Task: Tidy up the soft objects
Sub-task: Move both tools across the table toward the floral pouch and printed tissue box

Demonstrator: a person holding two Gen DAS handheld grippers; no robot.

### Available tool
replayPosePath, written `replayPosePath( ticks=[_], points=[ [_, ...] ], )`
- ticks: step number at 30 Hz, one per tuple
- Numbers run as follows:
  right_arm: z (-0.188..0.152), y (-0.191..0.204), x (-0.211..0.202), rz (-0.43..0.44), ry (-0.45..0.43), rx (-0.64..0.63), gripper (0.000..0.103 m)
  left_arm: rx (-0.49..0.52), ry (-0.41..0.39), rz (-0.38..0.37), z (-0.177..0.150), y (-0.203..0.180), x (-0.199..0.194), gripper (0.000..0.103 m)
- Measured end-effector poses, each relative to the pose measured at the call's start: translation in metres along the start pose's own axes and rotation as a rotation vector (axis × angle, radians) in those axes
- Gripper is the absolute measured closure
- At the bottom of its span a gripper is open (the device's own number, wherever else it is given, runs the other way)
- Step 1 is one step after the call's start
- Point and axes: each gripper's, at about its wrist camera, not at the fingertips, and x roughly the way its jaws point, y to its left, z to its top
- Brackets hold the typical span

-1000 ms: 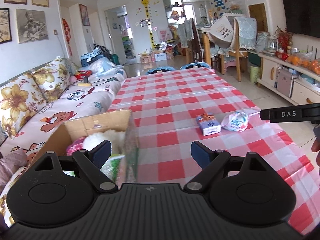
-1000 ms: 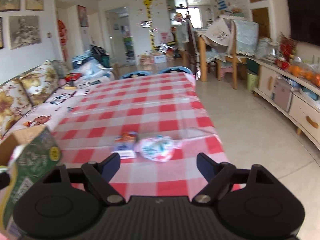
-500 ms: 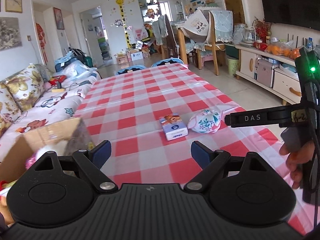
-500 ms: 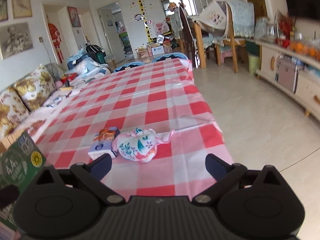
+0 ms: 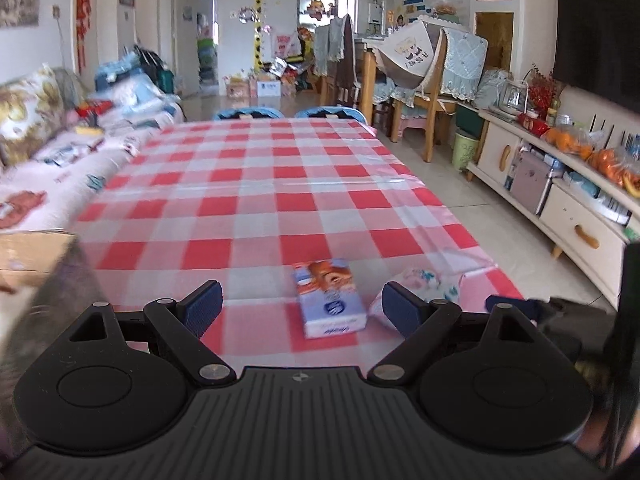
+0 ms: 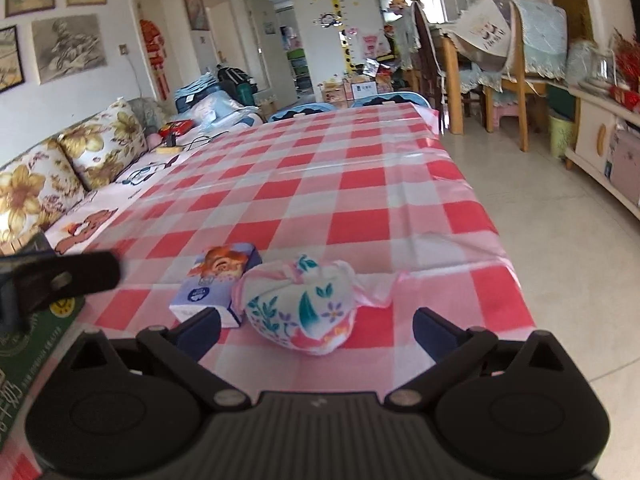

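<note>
A blue tissue pack (image 5: 328,298) (image 6: 218,282) and a white floral cloth bundle with pink edging (image 6: 302,306) (image 5: 434,284) lie side by side near the front of the red-checked table (image 5: 256,184). My left gripper (image 5: 302,312) is open and empty, with the tissue pack just ahead between its fingers. My right gripper (image 6: 316,334) is open and empty, with the bundle just ahead between its fingers. A cardboard box (image 5: 32,254) stands at the table's left; its contents are blurred.
A floral sofa (image 6: 60,184) runs along the table's left side. The table's right edge drops to tiled floor (image 6: 560,240). A sideboard (image 5: 560,200) stands on the far right. Chairs stand past the table's far end. The green box side (image 6: 28,344) is at the right view's left.
Both grippers moved forward toward the two objects. The left one swung right, away from the box and onto the tissue pack. The right one closed in on the bundle.
</note>
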Motion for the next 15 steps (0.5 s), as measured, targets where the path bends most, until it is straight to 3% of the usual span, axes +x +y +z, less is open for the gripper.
replayPosePath(
  ticks=[5, 15],
  points=[
    [0.002, 0.001, 0.004, 0.011, -0.022, -0.03, 0.002, -0.014, 0.051, -0.052, 0.008, -0.015, 0.039, 0.0],
    [0.006, -0.003, 0.013, 0.012, -0.035, -0.038, 0.002, -0.02, 0.116, -0.025, 0.011, -0.029, 0.087, 0.0]
  ],
)
